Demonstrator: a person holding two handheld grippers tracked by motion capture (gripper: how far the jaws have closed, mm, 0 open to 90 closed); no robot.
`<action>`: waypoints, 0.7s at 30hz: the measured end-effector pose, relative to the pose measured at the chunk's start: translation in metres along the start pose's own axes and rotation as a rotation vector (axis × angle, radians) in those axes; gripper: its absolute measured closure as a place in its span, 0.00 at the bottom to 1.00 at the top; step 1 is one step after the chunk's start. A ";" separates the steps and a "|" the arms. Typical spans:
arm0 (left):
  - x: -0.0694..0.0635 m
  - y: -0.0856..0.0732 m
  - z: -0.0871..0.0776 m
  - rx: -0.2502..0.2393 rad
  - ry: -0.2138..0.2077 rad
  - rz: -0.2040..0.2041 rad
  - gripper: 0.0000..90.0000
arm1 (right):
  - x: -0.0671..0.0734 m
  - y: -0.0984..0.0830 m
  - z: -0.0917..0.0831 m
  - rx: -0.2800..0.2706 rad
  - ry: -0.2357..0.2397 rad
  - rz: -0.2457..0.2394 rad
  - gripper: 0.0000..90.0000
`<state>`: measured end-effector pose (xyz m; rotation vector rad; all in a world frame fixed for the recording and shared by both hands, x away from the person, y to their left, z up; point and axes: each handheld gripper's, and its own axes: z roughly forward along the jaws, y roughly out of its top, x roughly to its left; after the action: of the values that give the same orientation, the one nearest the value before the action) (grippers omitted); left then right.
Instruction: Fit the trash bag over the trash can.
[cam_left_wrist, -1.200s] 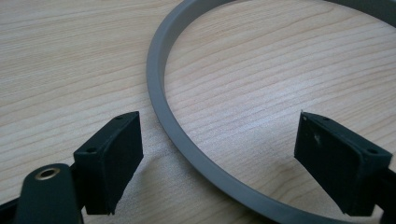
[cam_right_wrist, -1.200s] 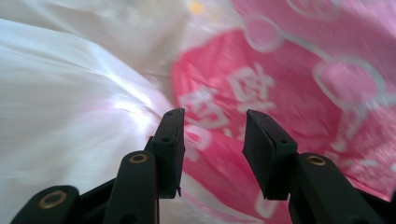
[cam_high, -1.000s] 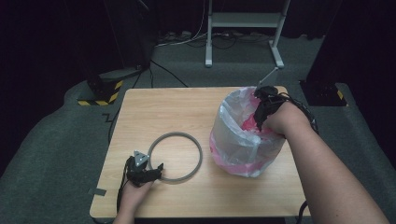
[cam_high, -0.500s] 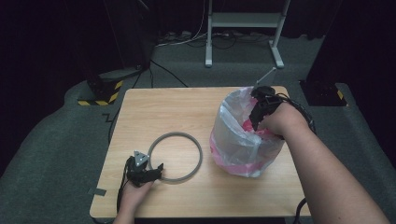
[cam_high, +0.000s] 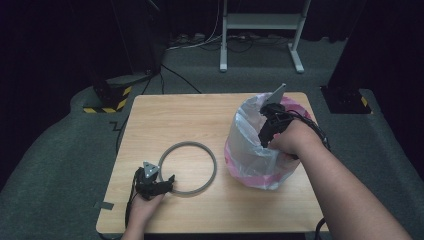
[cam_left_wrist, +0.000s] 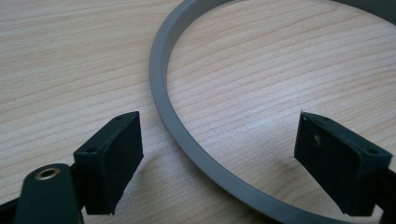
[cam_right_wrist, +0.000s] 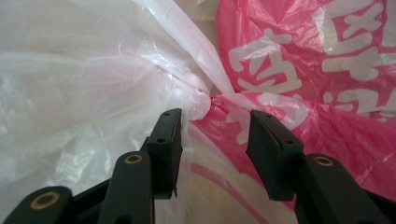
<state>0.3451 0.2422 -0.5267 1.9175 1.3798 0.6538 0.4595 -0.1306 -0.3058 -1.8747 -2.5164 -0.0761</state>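
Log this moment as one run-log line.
left gripper: open, jaws straddle ring on table | right gripper: open, at bag rim, plastic between jaws

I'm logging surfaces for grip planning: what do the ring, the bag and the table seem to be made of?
The ring looks like matte grey plastic or rubber: even colour, no shine; which one I cannot tell. The bag is thin glossy plastic film, translucent white, crinkled, with a pink printed layer. The table shows light wood grain with a smooth finish; it could be veneer or laminate.
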 end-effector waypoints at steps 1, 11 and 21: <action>0.000 0.000 0.000 0.000 0.000 0.000 0.17 | 0.000 0.001 -0.002 -0.006 -0.001 -0.005 0.60; 0.000 0.000 0.000 0.003 -0.001 0.004 0.17 | -0.008 0.005 -0.037 -0.100 -0.022 0.017 0.60; 0.000 0.000 0.000 0.008 -0.002 0.007 0.17 | -0.029 0.006 -0.051 -0.126 -0.039 0.046 0.62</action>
<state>0.3453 0.2417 -0.5265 1.9290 1.3773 0.6502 0.4726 -0.1583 -0.2555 -1.9975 -2.5486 -0.2042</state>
